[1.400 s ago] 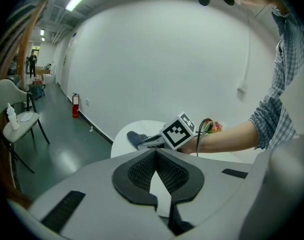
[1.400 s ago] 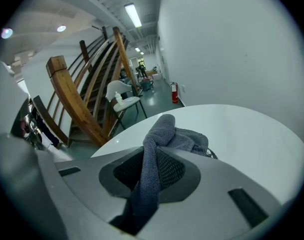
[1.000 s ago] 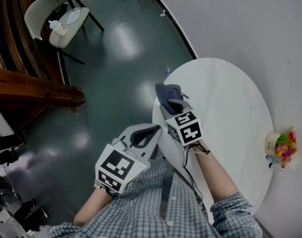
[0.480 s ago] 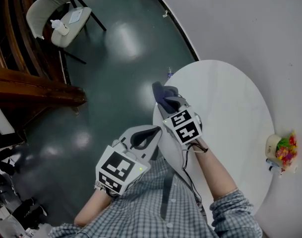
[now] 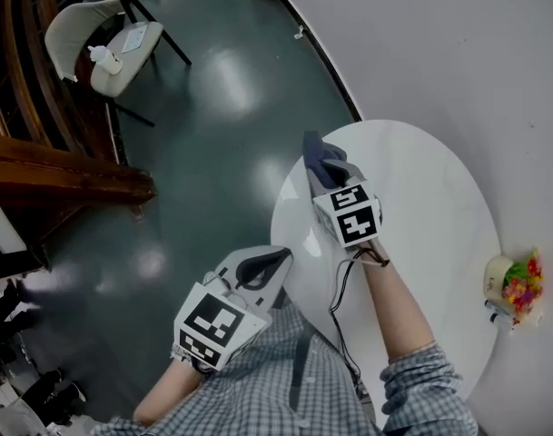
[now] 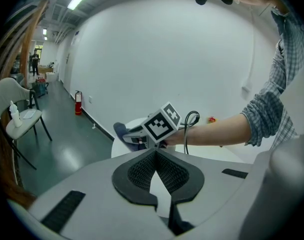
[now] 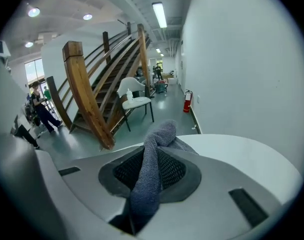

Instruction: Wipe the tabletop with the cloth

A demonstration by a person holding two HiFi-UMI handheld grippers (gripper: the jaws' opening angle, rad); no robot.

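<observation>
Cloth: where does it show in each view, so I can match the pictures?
Head view: the cloth lies just above centre, at the rim of the white table.
Left gripper view: it shows as a small blue-grey patch just left of centre, at mid-height.
Right gripper view: it is at centre, pinched in the right tool.
Shared landmark: the white chair.

The round tabletop (image 5: pixel 430 216) is lying open across the centre right; a small flower pot (image 5: pixel 508 280) is standing at its right edge beside the wall (image 5: pixel 458 44).
</observation>
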